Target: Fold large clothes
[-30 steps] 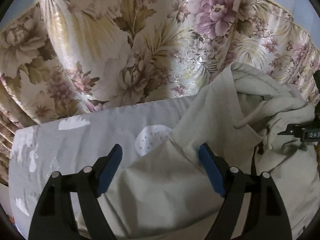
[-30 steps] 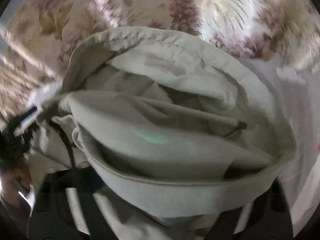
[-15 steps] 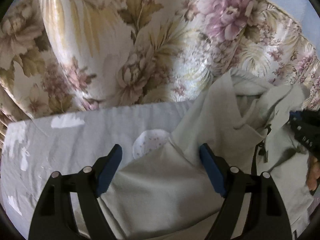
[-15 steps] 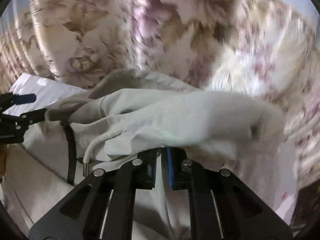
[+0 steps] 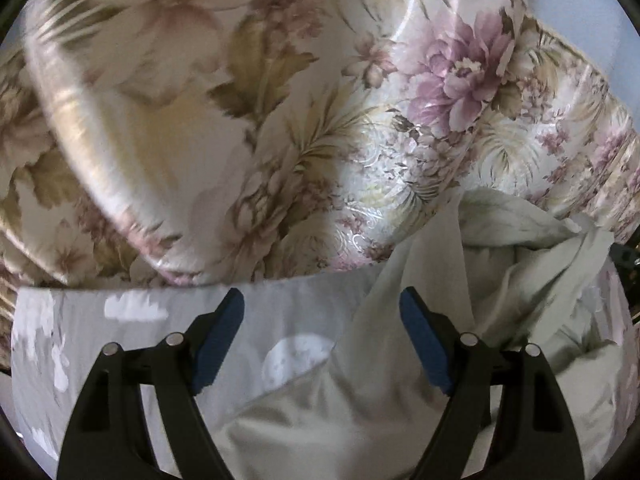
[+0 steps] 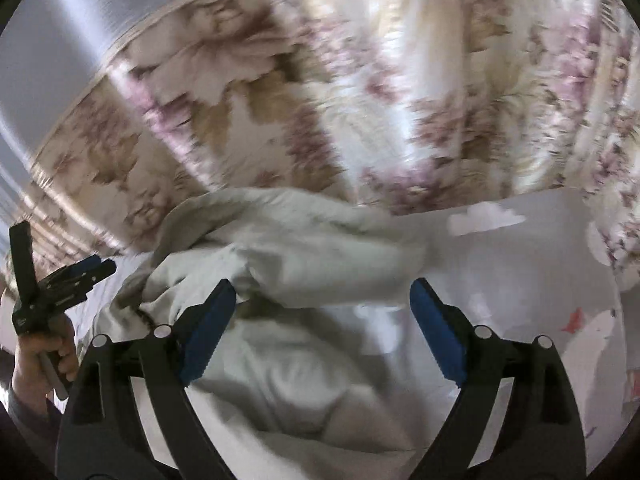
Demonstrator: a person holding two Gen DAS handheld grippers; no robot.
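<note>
**Hoodie loose on the sheet, both claws wide**

Hoodie (image 5: 400,412) lies crumpled across the lower centre and right of our left wrist view, on a grey sheet (image 5: 120,344). Our left gripper (image 5: 322,312) is spread wide, holding nothing, above the cloth's edge. Behind, a floral quilt (image 5: 280,128) fills the upper frame. In our right wrist view, a hand (image 6: 38,360) at the left edge grips the other tool; the hoodie (image 6: 304,256) bunches mid-frame, and our right gripper (image 6: 322,304) gapes empty over it.
</note>
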